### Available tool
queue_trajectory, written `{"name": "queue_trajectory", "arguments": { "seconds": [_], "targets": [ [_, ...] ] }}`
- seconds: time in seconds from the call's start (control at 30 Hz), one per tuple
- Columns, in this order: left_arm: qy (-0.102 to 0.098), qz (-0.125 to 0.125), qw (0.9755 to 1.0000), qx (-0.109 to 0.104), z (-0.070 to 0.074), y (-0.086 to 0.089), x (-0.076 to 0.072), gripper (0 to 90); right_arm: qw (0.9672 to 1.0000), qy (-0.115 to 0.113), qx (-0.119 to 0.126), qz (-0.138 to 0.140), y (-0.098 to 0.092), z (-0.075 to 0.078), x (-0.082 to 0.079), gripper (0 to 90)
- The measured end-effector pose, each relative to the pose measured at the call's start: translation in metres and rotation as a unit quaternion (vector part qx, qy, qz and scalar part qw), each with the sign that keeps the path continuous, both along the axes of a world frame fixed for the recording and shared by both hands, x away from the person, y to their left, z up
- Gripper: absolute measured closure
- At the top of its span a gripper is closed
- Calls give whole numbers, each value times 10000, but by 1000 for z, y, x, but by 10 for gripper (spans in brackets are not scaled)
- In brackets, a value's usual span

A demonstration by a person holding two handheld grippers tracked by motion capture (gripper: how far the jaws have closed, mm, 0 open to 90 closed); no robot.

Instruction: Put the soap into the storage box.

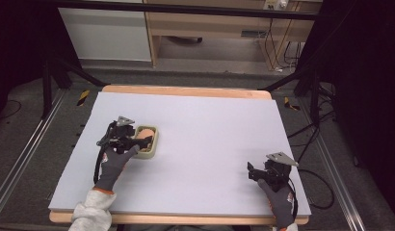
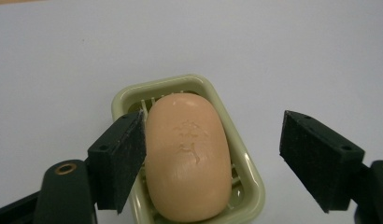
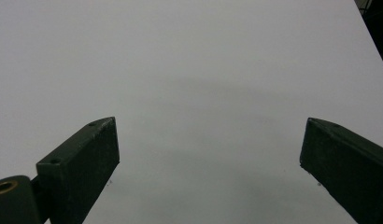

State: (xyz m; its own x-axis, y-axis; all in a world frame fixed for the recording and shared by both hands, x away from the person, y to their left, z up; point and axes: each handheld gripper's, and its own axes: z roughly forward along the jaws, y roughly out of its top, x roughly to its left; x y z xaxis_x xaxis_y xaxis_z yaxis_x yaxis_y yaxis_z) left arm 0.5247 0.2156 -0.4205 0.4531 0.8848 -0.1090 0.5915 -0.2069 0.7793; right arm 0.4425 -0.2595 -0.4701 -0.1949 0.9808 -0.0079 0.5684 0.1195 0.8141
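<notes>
Soap bar point(image 2: 188, 156) seated lengthwise in pale green soap dish point(image 2: 248, 158), at left of white table point(image 1: 210, 144). Left gripper point(image 2: 213, 158) spread wide over dish — one jaw touching the bar's flank, the other well apart beyond the dish rim, probably lined up to pinch the bar across its width. Right gripper point(image 3: 210, 154) parked at near right, jaws spread, holding nothing — apparently idle.

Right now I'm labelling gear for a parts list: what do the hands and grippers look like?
Both hands wear dark grey gloves with orange cuffs, the left hand below a pale sleeve. Left gripper and right gripper are black with square-padded jaws, grey three-cornered plates and black cables.
</notes>
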Motion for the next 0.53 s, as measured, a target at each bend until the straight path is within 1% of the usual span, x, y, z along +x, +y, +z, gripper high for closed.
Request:
{"name": "queue_trajectory", "arguments": {
  "seconds": [0.03,0.1,0.27,0.37,0.43,0.47,0.53],
  "targets": [
    [-10,-20,10000,-41,1,2,-4,220,10000,-6,-11,-4,-1,0,0,51],
    [-41,-47,10000,11,1,4,-8,219,10000,-1,-65,-36,-2,0,0,51],
    [-79,33,10000,-42,0,15,-22,224,9999,5,-89,-114,-5,0,0,50],
    [-118,74,9999,25,-4,23,-31,241,9998,1,-120,-178,-8,0,0,50],
    [-130,147,9998,50,-8,30,-38,263,9997,15,-133,-216,-8,-1,0,51],
    [-122,177,9997,68,-9,33,-40,274,9996,7,-213,-204,-9,-1,0,50],
    [-115,239,9996,97,-13,38,-45,294,9994,8,-267,-218,-9,-1,0,50]
  ]
}}
